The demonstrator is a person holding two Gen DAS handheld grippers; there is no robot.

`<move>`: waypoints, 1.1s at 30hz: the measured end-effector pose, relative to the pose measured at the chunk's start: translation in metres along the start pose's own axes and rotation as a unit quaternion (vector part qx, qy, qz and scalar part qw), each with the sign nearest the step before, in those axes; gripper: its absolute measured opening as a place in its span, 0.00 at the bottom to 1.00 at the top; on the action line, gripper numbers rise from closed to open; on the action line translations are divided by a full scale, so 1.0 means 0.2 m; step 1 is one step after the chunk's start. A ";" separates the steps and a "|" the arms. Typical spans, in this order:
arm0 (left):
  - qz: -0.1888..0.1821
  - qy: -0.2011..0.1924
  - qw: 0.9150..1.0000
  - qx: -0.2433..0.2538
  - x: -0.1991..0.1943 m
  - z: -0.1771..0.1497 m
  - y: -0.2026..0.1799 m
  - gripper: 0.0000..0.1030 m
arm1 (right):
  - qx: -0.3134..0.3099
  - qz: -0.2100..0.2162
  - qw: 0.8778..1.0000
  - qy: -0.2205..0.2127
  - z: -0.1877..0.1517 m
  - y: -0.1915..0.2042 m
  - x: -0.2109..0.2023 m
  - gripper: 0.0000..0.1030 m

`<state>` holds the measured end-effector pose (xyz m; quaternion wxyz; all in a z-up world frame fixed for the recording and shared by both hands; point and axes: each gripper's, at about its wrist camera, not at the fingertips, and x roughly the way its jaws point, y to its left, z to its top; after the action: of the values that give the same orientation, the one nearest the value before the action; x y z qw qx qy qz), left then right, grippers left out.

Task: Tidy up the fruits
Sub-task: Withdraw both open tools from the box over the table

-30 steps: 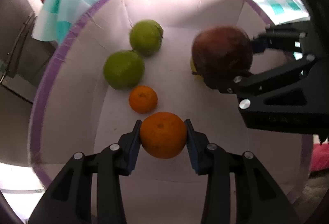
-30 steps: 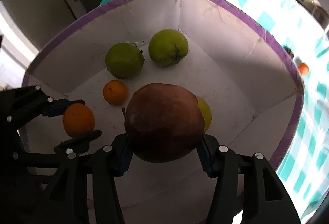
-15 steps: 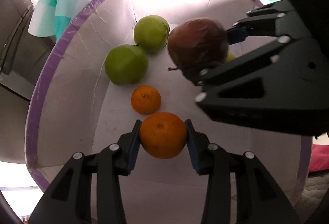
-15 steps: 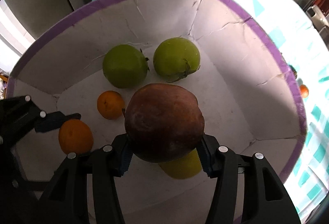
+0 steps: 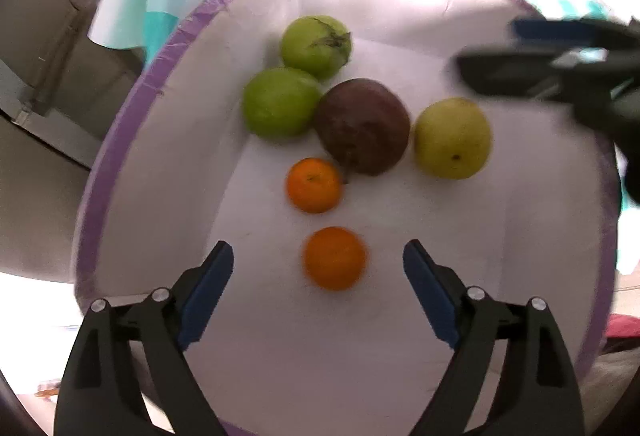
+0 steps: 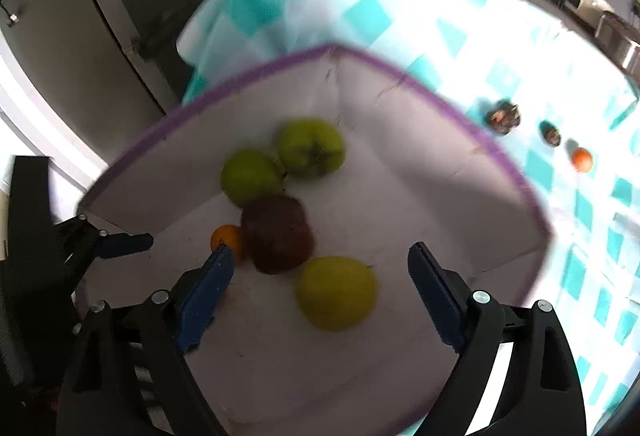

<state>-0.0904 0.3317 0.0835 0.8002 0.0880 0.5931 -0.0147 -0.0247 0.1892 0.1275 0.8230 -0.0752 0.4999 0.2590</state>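
A white box with a purple rim (image 5: 120, 140) holds the fruit. On its floor lie two green apples (image 5: 282, 102), a dark red apple (image 5: 362, 126), a yellow apple (image 5: 452, 138), a small orange (image 5: 314, 185) and a larger orange (image 5: 335, 258). My left gripper (image 5: 318, 268) is open above the larger orange, which lies free between the fingers. My right gripper (image 6: 320, 268) is open and empty above the box; the dark red apple (image 6: 277, 234) and yellow apple (image 6: 336, 292) lie below it.
The box stands on a teal and white checked cloth (image 6: 480, 36). On the cloth to the right lie two dark fruits (image 6: 503, 118) and a small orange (image 6: 581, 159). Grey cabinet doors (image 6: 120, 16) stand behind the table's left end.
Both grippers opened and lifted. The larger orange dropped from the left gripper and the dark red apple from the right gripper onto the box floor.
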 end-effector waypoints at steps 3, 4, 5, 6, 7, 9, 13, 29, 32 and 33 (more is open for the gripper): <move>0.036 0.001 0.999 -0.028 -0.05 0.00 -0.05 0.86 | -0.008 0.004 0.999 -0.036 -0.08 -0.11 -0.17 0.84; 0.047 -0.005 0.998 -0.042 -0.07 0.01 -0.08 0.86 | -0.015 0.003 0.999 -0.047 -0.09 -0.17 -0.23 0.84; 0.059 -0.014 0.997 -0.054 -0.11 0.02 -0.12 0.86 | -0.019 0.003 0.998 -0.052 -0.08 -0.21 -0.27 0.84; 0.068 -0.021 0.995 -0.064 -0.13 0.04 -0.17 0.86 | -0.026 0.002 0.998 -0.060 -0.13 -0.28 -0.34 0.84; 0.080 -0.032 0.993 -0.081 -0.17 0.05 -0.23 0.87 | -0.033 0.002 0.997 -0.063 -0.18 -0.35 -0.38 0.84; 0.088 -0.048 0.989 -0.110 -0.26 0.06 -0.33 0.89 | -0.046 -0.005 0.997 -0.064 -0.28 -0.46 -0.48 0.84; 0.060 -0.105 0.982 -0.143 -0.45 0.12 -0.68 0.97 | -0.020 -0.002 0.996 -0.092 -0.41 -0.76 -0.68 0.84; -0.012 -0.109 0.994 -0.018 -0.54 0.26 -1.78 0.98 | 0.118 0.004 0.989 -0.087 -1.04 -1.67 -0.94 0.84; -0.014 -0.101 0.995 -0.015 -0.50 0.29 -1.84 0.98 | 0.129 0.001 0.989 -0.079 -1.07 -1.75 -0.91 0.84; -0.016 -0.099 0.995 -0.015 -0.48 0.29 -1.83 0.98 | 0.131 -0.001 0.989 -0.074 -1.08 -1.76 -0.90 0.84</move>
<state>-0.1110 -0.0449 0.1465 0.8557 0.0643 0.5128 -0.0270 -0.0824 -0.2579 0.1288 0.8608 0.0519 0.4671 0.1955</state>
